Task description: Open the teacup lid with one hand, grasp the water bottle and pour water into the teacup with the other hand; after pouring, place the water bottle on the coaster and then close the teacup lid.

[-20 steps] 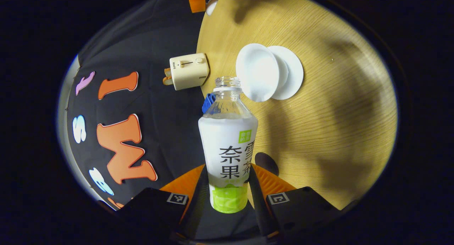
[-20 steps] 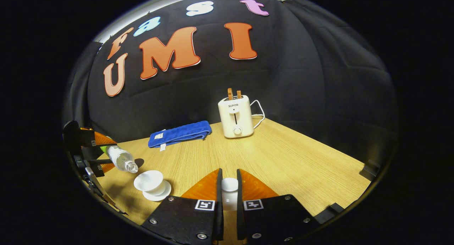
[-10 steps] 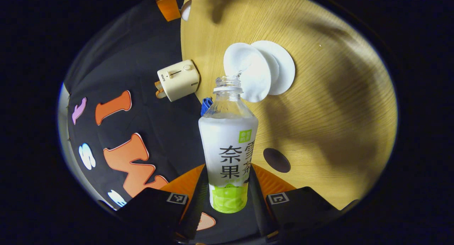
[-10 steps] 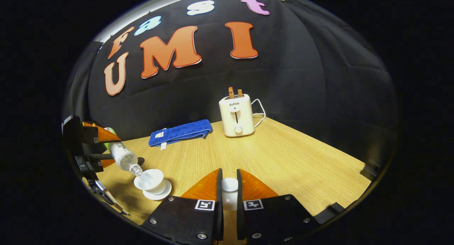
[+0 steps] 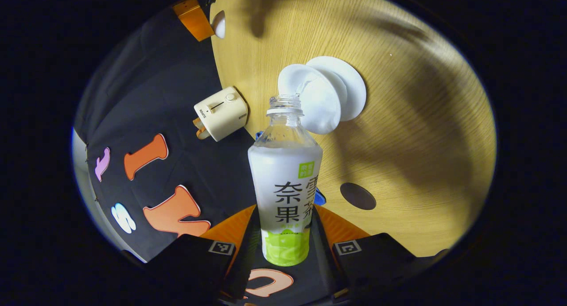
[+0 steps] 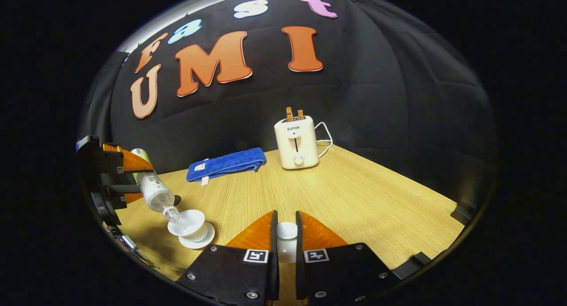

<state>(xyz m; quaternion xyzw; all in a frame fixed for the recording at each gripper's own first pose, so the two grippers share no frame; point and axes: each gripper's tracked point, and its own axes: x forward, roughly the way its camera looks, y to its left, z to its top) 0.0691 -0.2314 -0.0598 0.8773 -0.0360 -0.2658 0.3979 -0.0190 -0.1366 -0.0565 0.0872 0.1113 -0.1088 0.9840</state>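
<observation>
My left jaws clamp the uncapped water bottle [image 5: 285, 182], white-labelled with a green band, tipped neck-down so its mouth hangs over the open white teacup [image 5: 310, 100] on its saucer [image 5: 350, 82]. My right jaws pinch the white teacup lid [image 6: 286, 230]. The dark round coaster [image 5: 358, 196] lies bare on the worktop.

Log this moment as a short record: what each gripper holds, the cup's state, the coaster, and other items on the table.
left gripper: shut on water bottle, tipped mouth-down over the teacup
right gripper: shut on teacup lid, held off to the side
teacup: uncovered, on its saucer, taking water
coaster: bare, beside the cup
also on table: toaster, blue towel
</observation>
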